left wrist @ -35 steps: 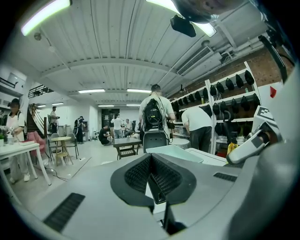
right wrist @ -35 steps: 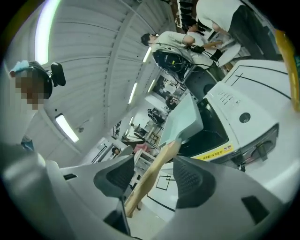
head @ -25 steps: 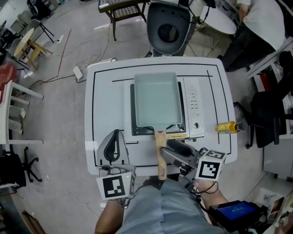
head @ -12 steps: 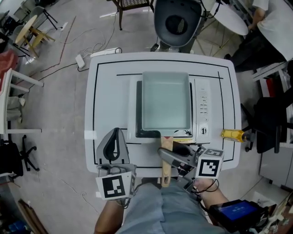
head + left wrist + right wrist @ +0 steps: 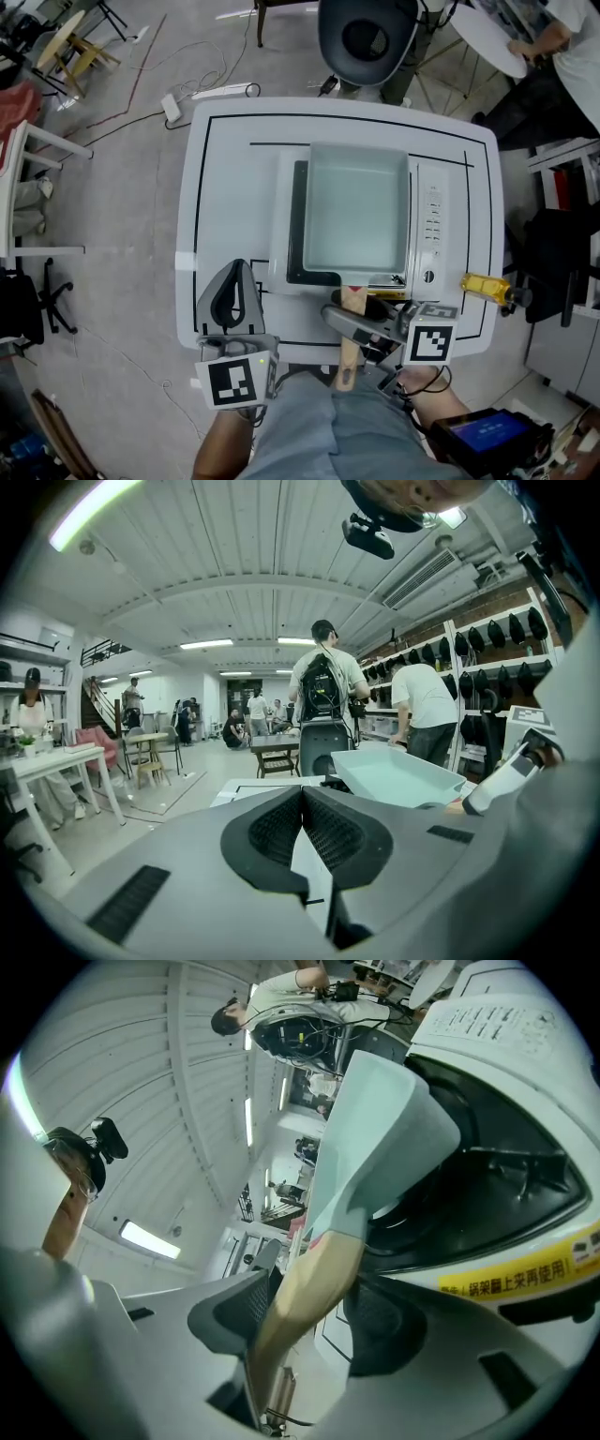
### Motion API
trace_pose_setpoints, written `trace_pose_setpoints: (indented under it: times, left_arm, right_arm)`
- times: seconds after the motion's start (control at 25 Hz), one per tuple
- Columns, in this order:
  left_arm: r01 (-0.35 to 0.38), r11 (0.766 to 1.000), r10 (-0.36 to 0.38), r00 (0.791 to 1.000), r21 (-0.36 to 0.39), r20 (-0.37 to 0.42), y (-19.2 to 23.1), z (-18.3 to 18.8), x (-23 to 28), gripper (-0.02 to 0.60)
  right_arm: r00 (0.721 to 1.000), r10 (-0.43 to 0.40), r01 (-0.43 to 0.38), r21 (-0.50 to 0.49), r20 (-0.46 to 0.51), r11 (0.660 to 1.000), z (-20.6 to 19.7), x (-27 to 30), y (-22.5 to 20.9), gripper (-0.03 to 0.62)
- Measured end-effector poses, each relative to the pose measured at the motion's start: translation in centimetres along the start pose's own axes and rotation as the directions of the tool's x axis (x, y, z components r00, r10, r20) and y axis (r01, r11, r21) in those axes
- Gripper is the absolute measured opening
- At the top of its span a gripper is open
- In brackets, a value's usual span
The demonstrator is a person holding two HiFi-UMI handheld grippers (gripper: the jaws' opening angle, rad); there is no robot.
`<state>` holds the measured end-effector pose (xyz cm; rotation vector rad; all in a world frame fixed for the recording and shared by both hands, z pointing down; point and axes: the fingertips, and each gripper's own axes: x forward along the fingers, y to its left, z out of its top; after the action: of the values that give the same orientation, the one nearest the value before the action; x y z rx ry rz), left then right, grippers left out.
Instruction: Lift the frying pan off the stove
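A pale green rectangular frying pan (image 5: 356, 211) sits over the portable stove (image 5: 431, 225) on the white table (image 5: 225, 178). Its wooden handle (image 5: 350, 352) points toward me. My right gripper (image 5: 354, 325) is shut on that handle just behind the pan. In the right gripper view the handle (image 5: 305, 1297) runs between the jaws, and the pan (image 5: 370, 1138) shows its underside with a gap above the black burner well (image 5: 497, 1176). My left gripper (image 5: 234, 298) is shut with nothing in it and rests over the table's front left. The pan (image 5: 398, 775) lies to its right.
A yellow object (image 5: 483, 284) lies at the table's right edge beside the stove. A dark office chair (image 5: 366, 37) stands past the far edge. A person (image 5: 572, 37) is at the upper right. Cables and a power strip (image 5: 173, 108) lie on the floor at left.
The head view has drifted, so the table sits lower and further right. The pan looks slightly larger and further right over the stove. My right gripper still holds the handle.
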<state>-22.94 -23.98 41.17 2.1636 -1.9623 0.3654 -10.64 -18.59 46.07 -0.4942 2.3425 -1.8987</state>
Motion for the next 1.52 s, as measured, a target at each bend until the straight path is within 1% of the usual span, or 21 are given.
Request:
trace_pose_setpoints:
  times: [0.56,0.76,1.08,1.52]
  left_arm:
    - [0.003,1.000,-0.003,1.000,-0.006,0.003,0.6,0.1,0.3,0.018]
    - [0.007,1.000,-0.007,1.000,-0.007,0.001,0.5,0.0,0.4,0.018]
    - [0.003,1.000,-0.003,1.000,-0.005,-0.003,0.6,0.2,0.2,0.018]
    - [0.002,1.000,-0.002,1.000,-0.001,-0.005,0.5,0.2,0.1,0.018]
  right_arm:
    - [1.000,0.015,-0.014,0.040,-0.021,0.999,-0.3,0.7,0.2,0.232]
    - [1.000,0.014,-0.013,0.050,-0.026,0.999,-0.4,0.6,0.1,0.215]
    - [0.999,-0.013,0.014,0.042,-0.039,0.999,-1.1,0.7,-0.7,0.166]
    - [0.999,-0.030,0.033,0.072,-0.039,0.997,-1.5,0.5,-1.4,0.133]
